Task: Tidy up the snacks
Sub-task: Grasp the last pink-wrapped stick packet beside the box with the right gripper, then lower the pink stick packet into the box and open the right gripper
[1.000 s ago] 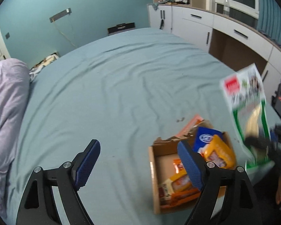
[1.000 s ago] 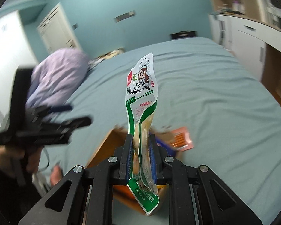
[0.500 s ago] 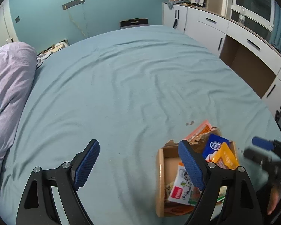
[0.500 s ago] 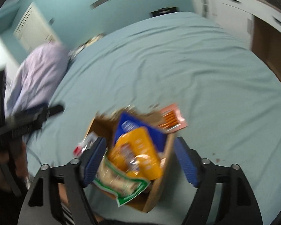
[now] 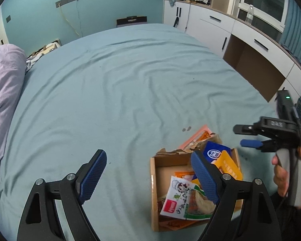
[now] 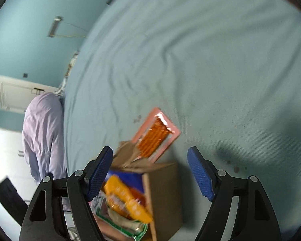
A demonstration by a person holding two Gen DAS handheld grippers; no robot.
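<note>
A cardboard box (image 5: 155, 172) sits on the bed's near right corner, holding several snack packs. A white-and-green snack bag (image 5: 187, 199) lies on top, beside an orange pack (image 5: 228, 167) and a blue pack (image 5: 215, 153). A pink packet of orange sticks (image 6: 156, 133) lies on the sheet against the box's far side. My left gripper (image 5: 148, 175) is open and empty above the box's left edge. My right gripper (image 6: 150, 172) is open and empty above the box (image 6: 164, 192); it also shows in the left wrist view (image 5: 248, 136).
The blue-green bed sheet (image 5: 120, 84) stretches far ahead. A purple pillow (image 5: 2, 92) lies at the left. White cabinets and a desk (image 5: 240, 32) run along the right wall.
My right gripper opened and let the white-and-green bag drop into the box, then drew back to the right and tilted down. My left gripper stayed open and shifted slightly.
</note>
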